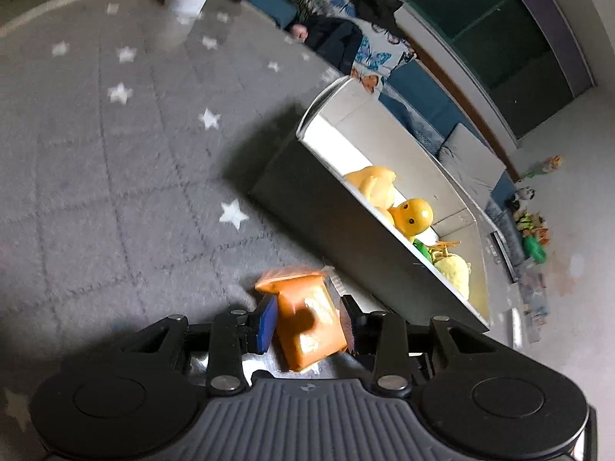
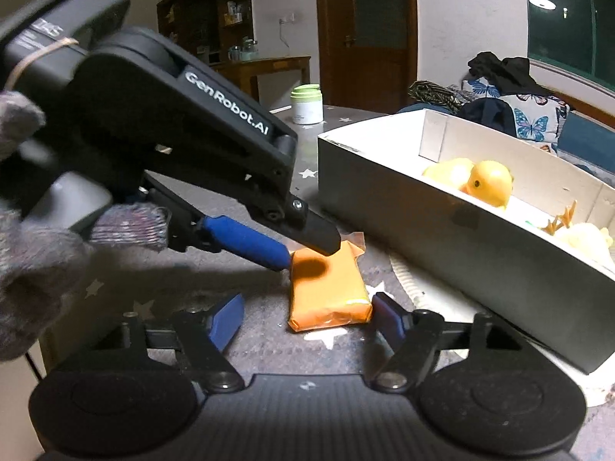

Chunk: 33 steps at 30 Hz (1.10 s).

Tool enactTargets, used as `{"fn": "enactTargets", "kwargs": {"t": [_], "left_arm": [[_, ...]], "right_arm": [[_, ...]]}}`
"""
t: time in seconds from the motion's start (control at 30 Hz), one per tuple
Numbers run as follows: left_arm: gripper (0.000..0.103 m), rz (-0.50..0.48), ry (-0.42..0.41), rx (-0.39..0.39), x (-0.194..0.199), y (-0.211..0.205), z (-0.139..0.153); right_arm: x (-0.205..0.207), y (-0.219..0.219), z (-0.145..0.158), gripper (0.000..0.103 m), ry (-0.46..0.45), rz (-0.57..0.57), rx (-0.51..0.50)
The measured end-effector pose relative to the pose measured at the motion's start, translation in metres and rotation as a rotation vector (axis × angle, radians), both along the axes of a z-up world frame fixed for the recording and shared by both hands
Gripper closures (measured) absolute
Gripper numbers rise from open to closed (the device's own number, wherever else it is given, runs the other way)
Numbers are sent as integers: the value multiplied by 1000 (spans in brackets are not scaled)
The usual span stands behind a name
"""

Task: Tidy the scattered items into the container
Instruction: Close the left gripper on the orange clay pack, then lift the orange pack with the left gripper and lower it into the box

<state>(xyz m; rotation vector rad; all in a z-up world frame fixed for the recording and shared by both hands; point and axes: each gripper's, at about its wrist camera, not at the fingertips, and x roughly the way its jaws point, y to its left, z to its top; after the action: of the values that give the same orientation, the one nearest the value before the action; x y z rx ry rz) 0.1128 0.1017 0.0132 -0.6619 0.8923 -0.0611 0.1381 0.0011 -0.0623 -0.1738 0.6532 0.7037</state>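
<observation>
An orange wrapped packet (image 1: 307, 320) lies on the grey star-patterned cloth, just left of the white cardboard box (image 1: 292, 176). My left gripper (image 1: 307, 320) is shut on the packet, one finger on each side. In the right wrist view the left gripper (image 2: 307, 249) grips the packet's (image 2: 326, 292) far end, and my right gripper (image 2: 307, 319) is open with its fingers on either side of the packet's near end. The box (image 2: 423, 223) holds yellow rubber ducks (image 2: 488, 182) and a pale yellow plush toy (image 1: 457, 272).
A white jar with a green lid (image 2: 306, 103) stands at the back of the table. Clothes and cushions (image 2: 511, 103) are piled on a bench behind the box. A gloved hand (image 2: 34, 238) holds the left gripper.
</observation>
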Motion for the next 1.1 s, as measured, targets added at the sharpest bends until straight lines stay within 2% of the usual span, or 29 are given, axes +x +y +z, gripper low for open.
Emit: {"fn": "enactTargets", "kwargs": {"t": [0.07, 0.23, 0.37, 0.5, 0.83, 0.97, 1.1], "left_arm": [[64, 2, -11, 50, 0, -6, 5], [64, -40, 57, 103, 13, -14, 2], [64, -91, 80, 131, 22, -19, -1], [61, -164, 78, 213, 29, -30, 2], [60, -207, 82, 209, 40, -32, -2], [63, -223, 83, 208, 44, -34, -4], [72, -176, 78, 162, 40, -23, -6]], "right_arm": [[0, 2, -1, 34, 6, 11, 1], [-2, 4, -2, 34, 1, 9, 0], [-3, 3, -2, 34, 7, 9, 7], [-5, 2, -2, 34, 9, 12, 11], [-5, -4, -1, 34, 21, 8, 31], [-3, -8, 0, 34, 27, -8, 45], [0, -13, 2, 34, 31, -27, 55]]}}
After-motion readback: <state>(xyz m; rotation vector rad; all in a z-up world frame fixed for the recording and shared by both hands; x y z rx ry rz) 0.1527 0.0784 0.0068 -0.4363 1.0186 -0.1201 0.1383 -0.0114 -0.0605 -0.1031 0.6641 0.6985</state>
